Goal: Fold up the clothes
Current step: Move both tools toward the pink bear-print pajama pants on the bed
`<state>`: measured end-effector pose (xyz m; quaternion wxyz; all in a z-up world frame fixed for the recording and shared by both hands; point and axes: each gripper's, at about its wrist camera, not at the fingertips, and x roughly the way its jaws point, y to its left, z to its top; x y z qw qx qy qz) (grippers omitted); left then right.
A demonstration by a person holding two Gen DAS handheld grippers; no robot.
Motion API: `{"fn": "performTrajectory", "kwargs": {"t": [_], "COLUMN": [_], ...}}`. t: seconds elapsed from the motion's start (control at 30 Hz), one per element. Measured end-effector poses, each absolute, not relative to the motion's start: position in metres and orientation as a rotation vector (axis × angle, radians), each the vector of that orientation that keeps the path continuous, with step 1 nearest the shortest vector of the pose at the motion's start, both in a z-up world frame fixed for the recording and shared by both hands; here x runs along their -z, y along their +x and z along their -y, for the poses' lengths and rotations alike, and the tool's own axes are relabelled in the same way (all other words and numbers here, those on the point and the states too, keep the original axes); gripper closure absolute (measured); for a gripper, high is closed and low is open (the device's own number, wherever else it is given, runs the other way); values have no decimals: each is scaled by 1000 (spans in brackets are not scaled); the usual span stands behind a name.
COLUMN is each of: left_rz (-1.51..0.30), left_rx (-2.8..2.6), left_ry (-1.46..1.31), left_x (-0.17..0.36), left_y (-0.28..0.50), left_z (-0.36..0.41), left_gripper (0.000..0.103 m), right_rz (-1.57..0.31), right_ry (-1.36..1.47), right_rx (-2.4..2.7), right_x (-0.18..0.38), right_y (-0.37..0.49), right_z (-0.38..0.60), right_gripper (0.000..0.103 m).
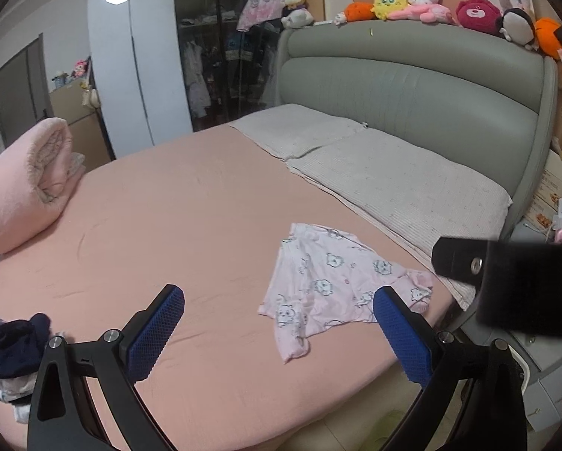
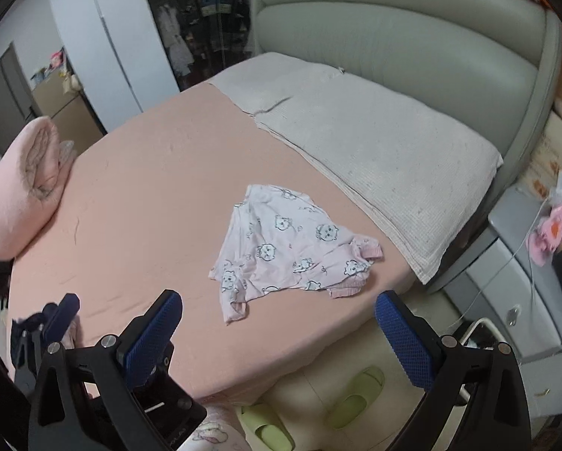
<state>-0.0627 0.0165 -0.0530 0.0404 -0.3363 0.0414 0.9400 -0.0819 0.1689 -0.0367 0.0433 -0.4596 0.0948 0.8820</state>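
Pink garment (image 2: 284, 248) ahead of right gripper (image 2: 277, 342)

Your approach over the pink sheet (image 2: 149, 195) is open. Obstacles: rolled quilt (image 2: 21, 191) far left, pillows (image 2: 386, 150) beyond, dark clothes (image 1: 12, 342) near left.

A small pale pink garment (image 1: 341, 285) (image 2: 288, 248), printed with cartoon bear faces in dark outline, lies crumpled and unfolded on the pink bed sheet (image 1: 191, 203) (image 2: 160, 188). It sits toward the right near part of the bed, close to the near edge and just short of the grey pillows. Its body spreads roughly flat with creases; one corner trails toward the near edge, and a ribbed pink cuff bunches at its right side.
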Motion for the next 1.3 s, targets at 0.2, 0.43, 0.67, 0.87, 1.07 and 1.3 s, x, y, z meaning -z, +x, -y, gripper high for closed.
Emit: {"fn": "performTrajectory", "kwargs": {"t": [0.2,0.43,0.67,0.87,1.07,1.3], "left_rz": [-179,-247,-302,-320,-257,-194], "left_rx": [-2843,-2796,-2760,-2759,-2734,-2719], "left_ry": [-1045,-963,-995,-973,-1021,-1076], "left_x": [68,85,106,121,143,166], "left_y": [-74,-79,-91,-96,-109,-123], "left_z": [-28,-37,-43,-45,-41,-30], "left_gripper": [1,1,1,1,1,1], "right_rz": [-365,-475,-416,-291,-200,-340], "right_ry": [-1431,-1460,-1433,-1350,-1229,-1202], "right_rx": [-2642,-2692,-2729,-2862,-2955,-2941], "right_x": [52,69,84,92,110,142], "right_y": [-97,-114,-124,-133,-141,-152], "right_z": [-191,-205,-205,-198,-198,-219], "right_gripper": [0,0,0,0,0,0]}}
